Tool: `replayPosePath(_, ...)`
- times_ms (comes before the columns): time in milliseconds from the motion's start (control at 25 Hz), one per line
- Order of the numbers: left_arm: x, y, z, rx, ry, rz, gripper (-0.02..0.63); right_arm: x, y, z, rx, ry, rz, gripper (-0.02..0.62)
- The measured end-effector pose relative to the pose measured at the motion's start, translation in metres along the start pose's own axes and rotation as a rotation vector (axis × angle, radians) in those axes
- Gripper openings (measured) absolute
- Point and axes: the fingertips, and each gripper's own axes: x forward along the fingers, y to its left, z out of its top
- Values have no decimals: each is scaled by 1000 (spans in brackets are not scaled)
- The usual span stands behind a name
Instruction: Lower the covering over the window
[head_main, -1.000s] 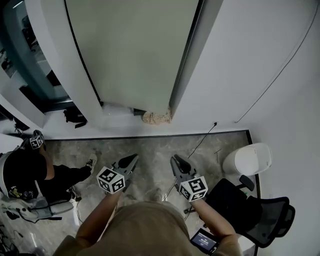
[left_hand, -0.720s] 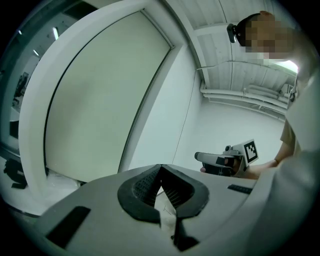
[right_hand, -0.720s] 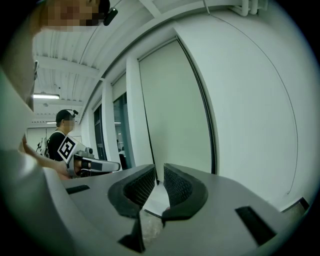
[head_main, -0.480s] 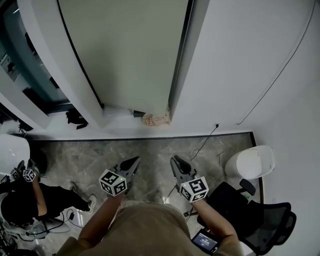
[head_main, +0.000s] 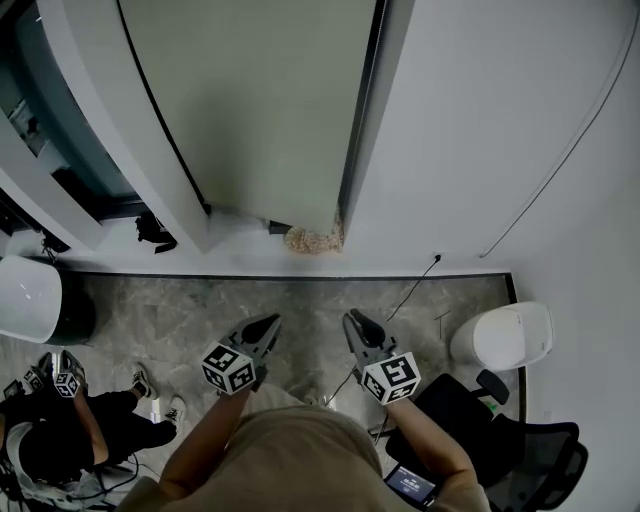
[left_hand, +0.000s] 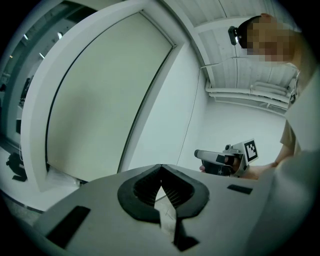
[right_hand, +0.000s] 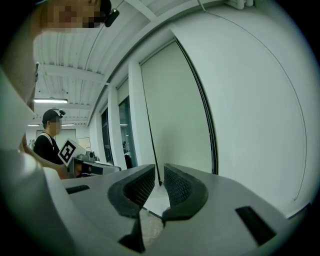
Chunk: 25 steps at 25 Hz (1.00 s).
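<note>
Pale grey-green fabric, the covering (head_main: 260, 100), fills the window frame at my twelve o'clock and reaches almost to the sill. I judge that little lowering is left, though its bottom edge is hard to read. White wall (head_main: 480, 120) takes up one to three o'clock, and marbled floor (head_main: 300, 295) lies between me and the window, free of obstacles along that line. A black office chair (head_main: 480, 425) sits at four o'clock and a white bin (head_main: 505, 335) at three, both off to the side where they should not block a reach. Another person (head_main: 50, 450) crouches at eight o'clock, well apart. I hold the left gripper (head_main: 270, 322) at eleven o'clock with its claw clenched on nothing, which I take as parked for carrying. The right gripper (head_main: 352, 318) at one o'clock has its claw released a crack and empty, likely ready to pinch something thin. Both aim at the window, side by side, because that is where the work is. A beige crumpled bundle (head_main: 312, 238) lies at the frame's foot. A thin dark line (right_hand: 151, 145) runs down the covering's left edge; whether it is a cord or the frame's gap I cannot tell.
</note>
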Motion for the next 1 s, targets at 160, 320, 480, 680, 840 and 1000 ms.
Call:
replayPosePath(160, 1, 3, -3, -7, 7, 2, 15, 4, -2, -2, 7, 7, 2, 44)
replayPosePath(320, 2, 16, 3, -7, 7, -5, 15, 17, -4, 0, 12, 7, -8, 44)
replayPosePath(480, 4, 43, 16, -11, 9, -23, 15, 42, 1, 5, 9, 10, -22, 44)
replayPosePath(680, 18, 76, 40, -12, 21, -66, 15, 76, 2, 20, 0, 19, -44, 44)
replayPosePath(840, 29, 102, 59, -3, 16, -100, 15, 107, -1, 27, -5, 18, -68, 44)
replayPosePath(1000, 34, 124, 67, -4, 17, -121, 15, 130, 1, 31, -16, 15, -84, 44)
